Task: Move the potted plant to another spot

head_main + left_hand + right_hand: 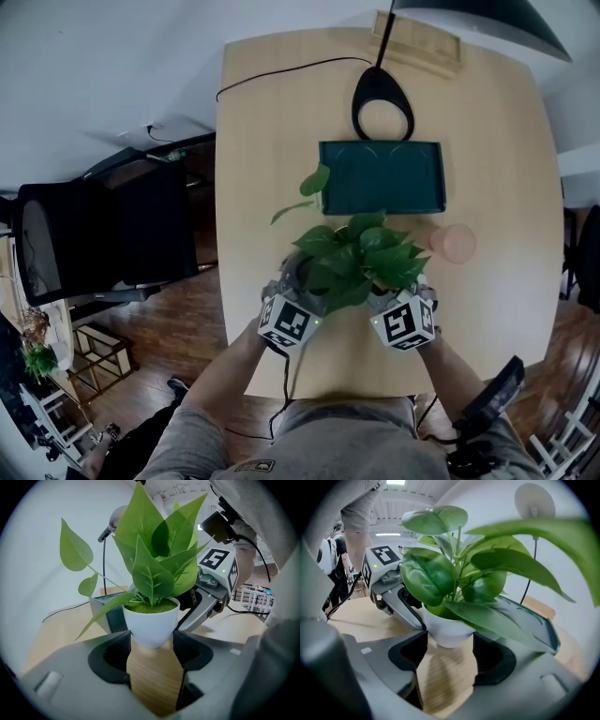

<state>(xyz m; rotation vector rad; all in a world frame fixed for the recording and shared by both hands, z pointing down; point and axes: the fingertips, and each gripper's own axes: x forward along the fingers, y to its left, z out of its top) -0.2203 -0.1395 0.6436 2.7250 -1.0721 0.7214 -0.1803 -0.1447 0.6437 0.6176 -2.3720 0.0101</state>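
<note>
**Both grippers at the plant, pot on the counter**

I had the potted plant (pixel 352 258) standing upright on the pale wood counter (pixel 262 141), lower centre of the head view. It sat just below a dark green tray (pixel 381 176), with a pink cup (pixel 457 243) near its right. The left gripper (pixel 152 641) came in from the lower left and the right gripper (pixel 449 641) from the lower right — one on each side of the white pot (pixel 151 625). In each gripper view the fingers were spread wide and released, the pot's base sitting right at their tips. A black lamp base (pixel 382 103) stood above the tray.
</note>
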